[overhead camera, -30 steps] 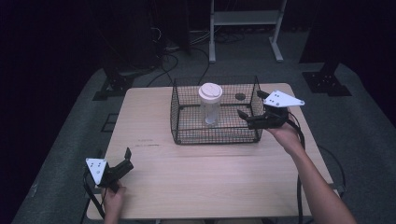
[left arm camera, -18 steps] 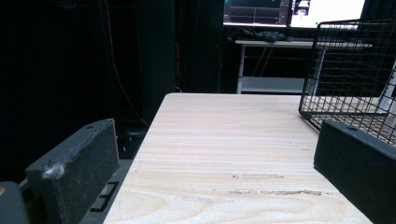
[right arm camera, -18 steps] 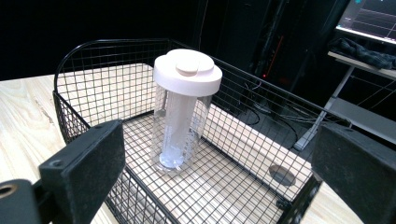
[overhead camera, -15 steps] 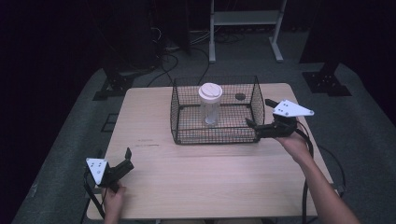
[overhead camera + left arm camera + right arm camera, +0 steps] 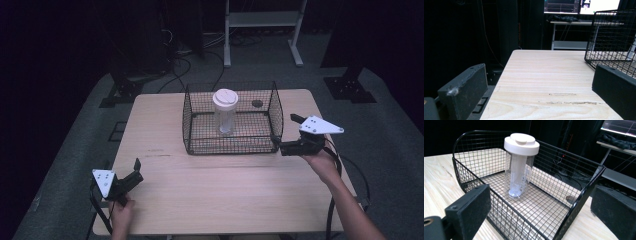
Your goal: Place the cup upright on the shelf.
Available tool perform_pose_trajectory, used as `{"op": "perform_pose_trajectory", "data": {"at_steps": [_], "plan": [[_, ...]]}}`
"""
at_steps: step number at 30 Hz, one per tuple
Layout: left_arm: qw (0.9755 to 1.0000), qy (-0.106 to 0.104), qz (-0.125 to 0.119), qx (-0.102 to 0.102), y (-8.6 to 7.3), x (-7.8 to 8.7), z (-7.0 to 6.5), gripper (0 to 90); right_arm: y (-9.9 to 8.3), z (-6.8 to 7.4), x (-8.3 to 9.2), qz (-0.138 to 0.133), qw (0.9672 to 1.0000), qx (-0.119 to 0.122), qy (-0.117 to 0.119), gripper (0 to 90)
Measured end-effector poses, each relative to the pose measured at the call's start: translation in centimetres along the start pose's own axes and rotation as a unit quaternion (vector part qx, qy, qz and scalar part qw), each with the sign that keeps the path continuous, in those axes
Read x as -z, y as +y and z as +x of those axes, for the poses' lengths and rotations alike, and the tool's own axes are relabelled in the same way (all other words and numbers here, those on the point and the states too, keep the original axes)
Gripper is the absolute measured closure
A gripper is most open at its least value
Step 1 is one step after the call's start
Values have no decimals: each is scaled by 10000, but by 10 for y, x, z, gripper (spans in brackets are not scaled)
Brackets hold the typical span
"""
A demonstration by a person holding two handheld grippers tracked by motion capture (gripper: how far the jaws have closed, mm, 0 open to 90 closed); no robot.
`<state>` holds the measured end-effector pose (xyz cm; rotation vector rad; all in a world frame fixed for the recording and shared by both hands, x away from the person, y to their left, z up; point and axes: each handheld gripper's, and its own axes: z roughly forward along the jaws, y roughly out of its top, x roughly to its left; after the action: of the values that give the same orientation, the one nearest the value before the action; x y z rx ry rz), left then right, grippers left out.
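Note:
A black wire basket [image 5: 274, 107] stands at the middle back of the wooden table [image 5: 225, 195]. Upright inside it is a clear bottle [image 5: 225, 119] with a white lid. My right gripper [image 5: 284, 131] is open at the basket's right front corner, outside the wire. In the right gripper view the open right gripper [image 5: 541, 205] faces the basket [image 5: 471, 175], with the bottle [image 5: 520, 170] beyond. My left gripper [image 5: 138, 170] rests open near the table's front left, holding nothing. In the left gripper view, the left gripper [image 5: 539, 85] looks over bare wood, the basket [image 5: 611, 37] at far right.
A small dark round spot [image 5: 257, 103] marks the table behind the basket. A white metal stand [image 5: 260, 20] and black equipment feet [image 5: 350, 87] sit on the floor past the table's far edge. Cables trail from both grippers.
My right gripper has drawn back from above the basket's right rim, moving right and toward the person, and sits lower. The left gripper has not moved.

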<state>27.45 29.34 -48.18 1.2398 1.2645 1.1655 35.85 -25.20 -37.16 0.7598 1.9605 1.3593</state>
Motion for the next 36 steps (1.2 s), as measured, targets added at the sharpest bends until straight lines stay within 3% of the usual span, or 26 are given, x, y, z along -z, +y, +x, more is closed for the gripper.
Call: {"op": "perform_pose_trajectory", "data": {"at_steps": [18,36], "plan": [[10000,11,1,-8,0,0,0,0,-30,3,18,138,9998,-82,-68,23],[10000,16,2,16,0,0,1,0,-57,6,36,125,9991,-339,-213,23]]}}
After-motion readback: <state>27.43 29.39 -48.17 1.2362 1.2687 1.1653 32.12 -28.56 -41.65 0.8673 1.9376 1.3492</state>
